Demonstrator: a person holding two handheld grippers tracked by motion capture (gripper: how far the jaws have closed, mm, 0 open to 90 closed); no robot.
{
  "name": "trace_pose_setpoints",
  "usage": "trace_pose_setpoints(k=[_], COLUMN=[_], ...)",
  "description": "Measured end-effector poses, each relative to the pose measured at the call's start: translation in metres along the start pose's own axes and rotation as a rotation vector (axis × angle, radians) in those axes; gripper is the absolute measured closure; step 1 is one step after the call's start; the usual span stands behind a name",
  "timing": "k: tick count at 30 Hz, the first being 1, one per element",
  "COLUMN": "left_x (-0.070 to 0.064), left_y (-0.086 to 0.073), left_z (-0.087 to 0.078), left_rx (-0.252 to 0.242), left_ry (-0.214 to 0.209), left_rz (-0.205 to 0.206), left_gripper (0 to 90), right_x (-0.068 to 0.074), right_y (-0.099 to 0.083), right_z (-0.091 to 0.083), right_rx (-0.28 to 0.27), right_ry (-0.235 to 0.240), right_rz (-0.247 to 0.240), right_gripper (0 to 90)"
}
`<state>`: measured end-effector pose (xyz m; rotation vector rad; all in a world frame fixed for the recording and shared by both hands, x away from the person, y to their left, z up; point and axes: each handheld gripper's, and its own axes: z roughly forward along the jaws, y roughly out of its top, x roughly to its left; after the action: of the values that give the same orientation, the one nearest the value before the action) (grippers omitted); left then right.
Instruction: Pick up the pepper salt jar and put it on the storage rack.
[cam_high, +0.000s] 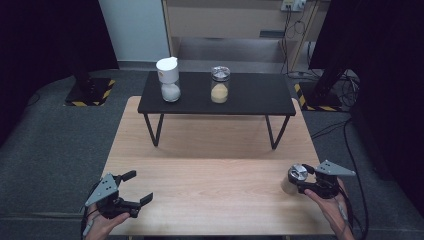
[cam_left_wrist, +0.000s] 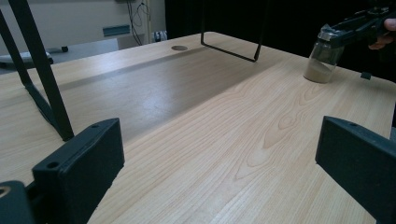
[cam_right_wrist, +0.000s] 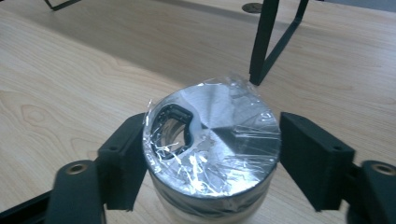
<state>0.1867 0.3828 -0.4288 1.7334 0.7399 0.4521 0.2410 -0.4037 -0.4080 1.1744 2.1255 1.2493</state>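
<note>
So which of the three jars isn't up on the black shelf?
The metal-lidded jar between the right gripper jaws, down on the wooden table. The white-capped jar and yellow-filled jar stand on the shelf.

Dark grey carpet floor (cam_high: 60, 145), black curtains (cam_high: 45, 35), pale wall (cam_high: 135, 27), wooden shelving (cam_high: 230, 20) behind.

The desk (cam_high: 210, 165) is pale wood with a smooth matt grain. The small black shelf (cam_high: 260, 95) at 12 o'clock looks matt, on thin metal legs. The jar (cam_right_wrist: 212, 154) at 4 o'clock has a brushed metal lid under crinkled glossy film. The jaws of both grippers are matt black plastic.
</note>
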Motion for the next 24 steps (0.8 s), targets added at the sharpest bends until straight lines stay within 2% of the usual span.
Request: trace_pose_setpoints(k=[20, 24], left_x=[0.0001, 0.0003], left_y=[-0.0003, -0.0005], left_z=[0.0001, 0.0], left_rx=[-0.001, -0.003], left_ry=[0.001, 0.0], left_rz=[-0.002, -0.003], left_gripper=[0.0, 0.0], right_x=[0.0051, 0.0045], right_y=[0.0038, 0.0046], right_z=[-0.0014, -0.0014], right_rx=[0.003, 0.004], right_ry=[-0.004, -0.002], right_rz=[-0.063, -0.064], right_gripper=[34.7, 34.9])
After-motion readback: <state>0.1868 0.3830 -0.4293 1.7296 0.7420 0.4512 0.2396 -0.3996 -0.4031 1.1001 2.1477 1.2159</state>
